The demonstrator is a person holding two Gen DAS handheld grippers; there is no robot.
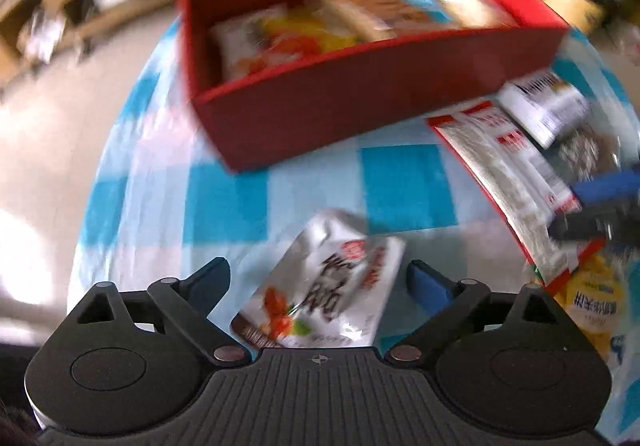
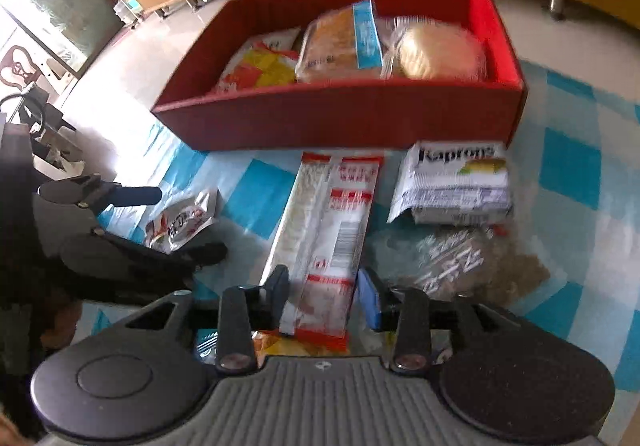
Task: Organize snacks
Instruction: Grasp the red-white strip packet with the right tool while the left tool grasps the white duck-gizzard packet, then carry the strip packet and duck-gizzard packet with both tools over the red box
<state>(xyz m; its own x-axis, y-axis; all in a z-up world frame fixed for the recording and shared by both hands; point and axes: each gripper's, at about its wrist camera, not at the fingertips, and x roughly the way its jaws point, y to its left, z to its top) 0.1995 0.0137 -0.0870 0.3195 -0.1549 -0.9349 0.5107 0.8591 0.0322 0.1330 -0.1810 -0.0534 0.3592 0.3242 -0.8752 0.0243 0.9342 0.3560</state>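
White packet point(image 2: 454, 181) beside red box point(image 2: 352, 117) reads "Kaprons".

Left tool point(image 1: 318, 278), fingers spread wide, with a white snack pouch point(image 1: 320, 302) between them on the checkered tabletop point(image 1: 224, 205); ahead, a red box point(image 1: 360, 101) containing packaged snacks.

The red box point(image 2: 352, 121) looked like matt cardboard with fine ribbing. The blue-checked tablecloth point(image 1: 224, 205) was smooth with a slight sheen. The white pouch point(image 1: 324, 286) and long red-edged packet point(image 2: 328, 221) were glossy, crinkled plastic film. Both grippers' bodies were matt black plastic, ridged.
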